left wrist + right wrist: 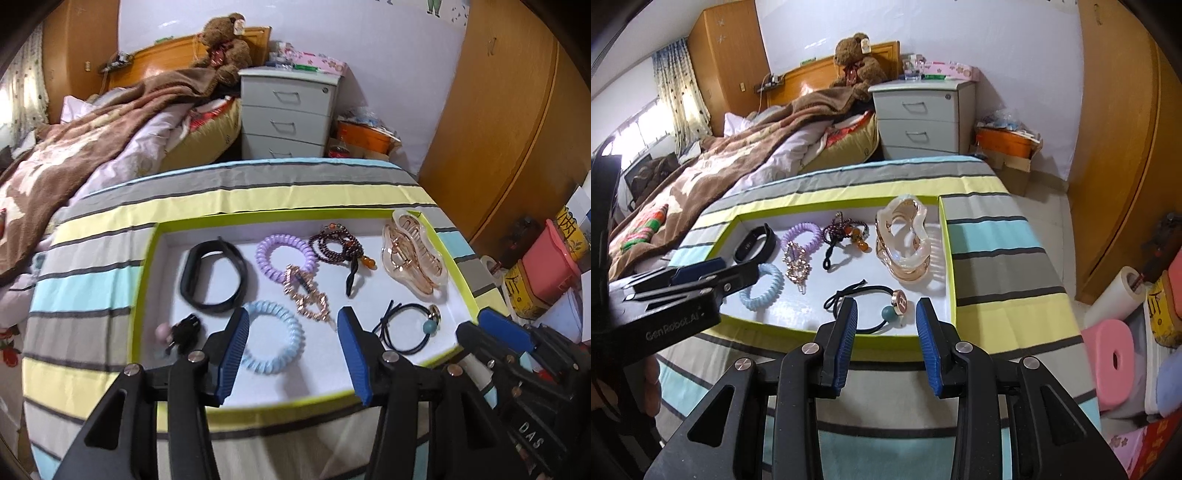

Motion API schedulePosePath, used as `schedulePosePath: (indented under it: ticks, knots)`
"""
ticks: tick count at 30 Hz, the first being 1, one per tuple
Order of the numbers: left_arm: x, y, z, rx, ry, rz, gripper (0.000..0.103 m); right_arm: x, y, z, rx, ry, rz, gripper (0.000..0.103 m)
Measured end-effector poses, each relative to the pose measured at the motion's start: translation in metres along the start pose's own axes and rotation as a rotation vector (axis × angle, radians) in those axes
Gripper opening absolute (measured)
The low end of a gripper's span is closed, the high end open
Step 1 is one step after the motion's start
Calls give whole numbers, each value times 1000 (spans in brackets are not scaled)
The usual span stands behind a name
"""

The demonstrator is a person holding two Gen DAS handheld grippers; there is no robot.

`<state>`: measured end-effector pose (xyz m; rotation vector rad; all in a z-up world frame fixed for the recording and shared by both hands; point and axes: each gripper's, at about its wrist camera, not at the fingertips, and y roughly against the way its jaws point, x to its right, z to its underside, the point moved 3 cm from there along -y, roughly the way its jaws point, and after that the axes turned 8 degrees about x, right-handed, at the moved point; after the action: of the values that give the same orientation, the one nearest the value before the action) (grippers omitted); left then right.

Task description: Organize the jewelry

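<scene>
A: Where is the jewelry shown?
B: In a green-rimmed tray (pixel 147 258) laid on the striped bench (pixel 92 280): black band (pixel 212 273), purple coil (pixel 286 254), blue coil (pixel 273 341), beads (pixel 332 245), claw clip (pixel 413 258), hair tie (pixel 875 306).

A: How are the grippers drawn?
B: The left gripper (pixel 291 354) is held wide open over the blue coil; the right gripper (pixel 886 325) is parted around the hair tie. Nothing is gripped.

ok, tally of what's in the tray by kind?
Coil hair ties: 2, purple and blue
Elastic hair ties: 2, beaded black, pink-bobble
Hair clips: 2, claw clip, rhinestone clip
Black wristband: 1
Bead bracelet: 1
Total: 8
</scene>
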<state>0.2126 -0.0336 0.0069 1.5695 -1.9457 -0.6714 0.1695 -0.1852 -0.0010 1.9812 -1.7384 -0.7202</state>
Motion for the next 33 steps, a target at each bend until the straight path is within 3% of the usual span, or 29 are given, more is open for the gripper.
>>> schedulePosePath:
  ticks: [14, 17, 24, 33]
  knots:
    - [-11, 57, 39, 49, 21, -69, 52, -16, 35, 19, 69, 11, -20, 36]
    - [-13, 63, 44, 56, 25, -75, 52, -18, 39, 22, 75, 6, -22, 45]
    - [-12, 71, 59, 54, 12, -127, 52, -22, 46, 30, 84, 10, -26, 46]
    - [-6, 81, 67, 67, 4, -133, 52, -27, 51, 35, 84, 9, -28, 46]
